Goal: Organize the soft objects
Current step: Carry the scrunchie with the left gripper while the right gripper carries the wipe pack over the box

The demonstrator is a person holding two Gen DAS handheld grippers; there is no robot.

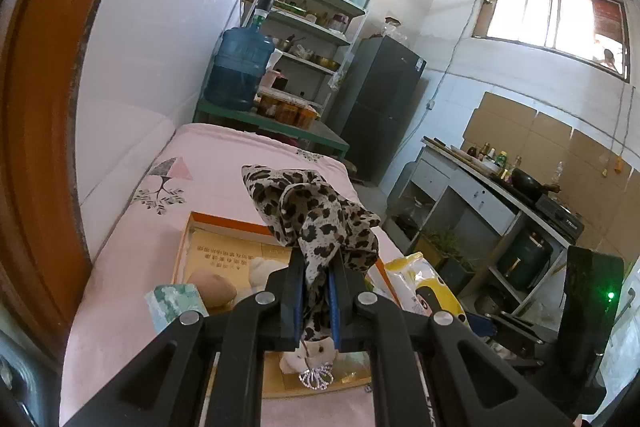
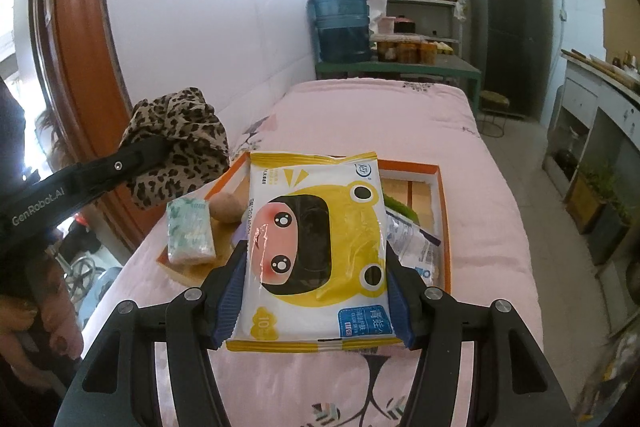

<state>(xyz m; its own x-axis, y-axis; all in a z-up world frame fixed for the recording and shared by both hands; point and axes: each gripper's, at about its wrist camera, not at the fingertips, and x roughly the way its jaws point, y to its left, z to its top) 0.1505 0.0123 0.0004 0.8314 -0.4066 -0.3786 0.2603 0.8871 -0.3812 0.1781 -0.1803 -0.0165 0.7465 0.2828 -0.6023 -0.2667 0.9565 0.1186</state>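
The crumpled leopard-print fabric scarf (image 1: 316, 215) was pinched between the fingers of the left gripper (image 1: 316, 267) and held above the shallow orange cardboard box (image 1: 208, 227). The yellow-and-white plastic pack of wipes (image 2: 320, 247) was clamped by the right gripper (image 2: 316, 267) over the same box, which lay on the pink bedcover (image 2: 380, 115).

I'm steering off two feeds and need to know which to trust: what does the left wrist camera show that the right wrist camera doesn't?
Left wrist only: the left gripper shut on the leopard scarf, a white plush toy below it, the window.

Right wrist only: the right gripper shut on the wipes pack, a clear packet in the box.

Both: orange box, tissue pack, water jug, pink bed cover.
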